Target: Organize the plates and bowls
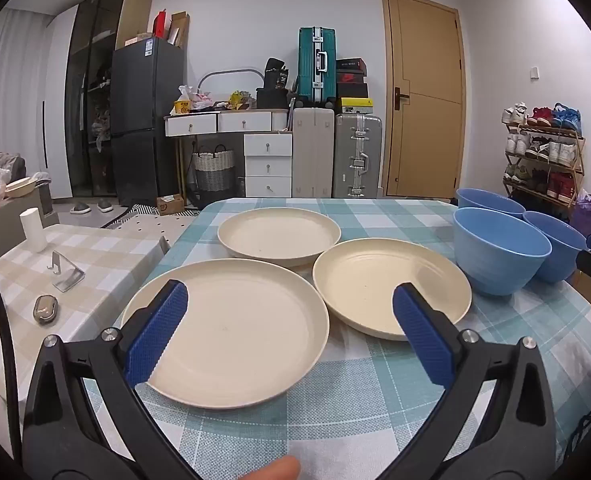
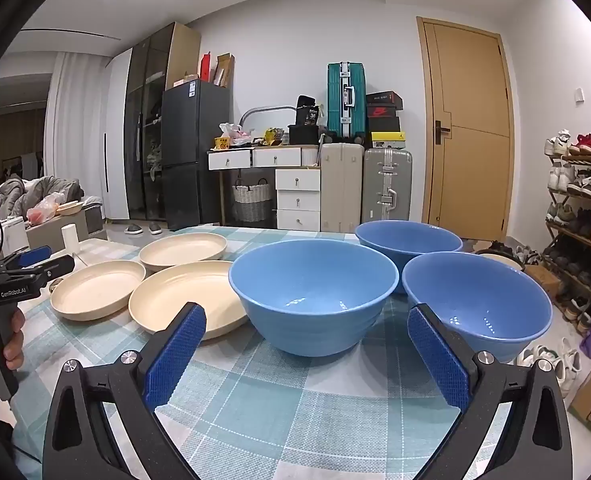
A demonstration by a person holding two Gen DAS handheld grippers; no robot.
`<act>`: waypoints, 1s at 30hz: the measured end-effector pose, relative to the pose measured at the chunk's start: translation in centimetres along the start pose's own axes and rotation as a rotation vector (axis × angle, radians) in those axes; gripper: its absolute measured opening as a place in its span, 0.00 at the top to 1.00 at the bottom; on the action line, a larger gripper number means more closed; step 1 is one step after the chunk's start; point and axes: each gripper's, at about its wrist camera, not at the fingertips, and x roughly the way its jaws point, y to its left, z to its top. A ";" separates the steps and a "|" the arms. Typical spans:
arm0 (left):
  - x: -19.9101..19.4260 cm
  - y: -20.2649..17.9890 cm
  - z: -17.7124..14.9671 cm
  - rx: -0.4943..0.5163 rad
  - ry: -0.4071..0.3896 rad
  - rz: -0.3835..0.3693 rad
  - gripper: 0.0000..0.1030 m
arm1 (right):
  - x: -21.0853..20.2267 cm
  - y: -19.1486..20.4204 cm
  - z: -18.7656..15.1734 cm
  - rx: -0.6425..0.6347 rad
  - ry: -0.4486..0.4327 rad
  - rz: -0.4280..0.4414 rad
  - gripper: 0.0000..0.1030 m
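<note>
Fingers [image 1: 167, 320] of the left gripper [image 1: 289, 320] are spread wide and empty above the nearest cream plate [image 1: 231, 336]. Likewise the right gripper [image 2: 307, 344] is held open, the nearest blue bowl [image 2: 313, 296] lying just beyond its pads on the checked tablecloth [image 2: 303, 412].

A lived-in home is shown. A checked tablecloth [image 1: 355, 392] is spread on the dining table, while a fridge [image 1: 145, 120], stacked suitcases [image 1: 335, 128] and a loaded shoe rack [image 1: 543, 152] are ranged along the walls.
</note>
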 end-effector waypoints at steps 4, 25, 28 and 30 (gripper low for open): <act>0.0 0.0 0.0 -0.001 0.002 -0.001 0.00 | 0.0 0.0 0.0 -0.008 -0.004 0.001 0.00; 0.0 0.0 0.0 -0.001 0.003 0.000 0.00 | 0.1 -0.2 0.0 -0.013 -0.004 0.003 0.00; 0.0 0.0 0.0 -0.001 0.003 0.001 0.00 | 0.1 -0.2 0.0 -0.013 -0.004 0.003 0.00; 0.0 0.0 0.0 -0.001 0.004 0.000 0.00 | 0.2 -0.3 0.0 -0.013 -0.005 0.003 0.00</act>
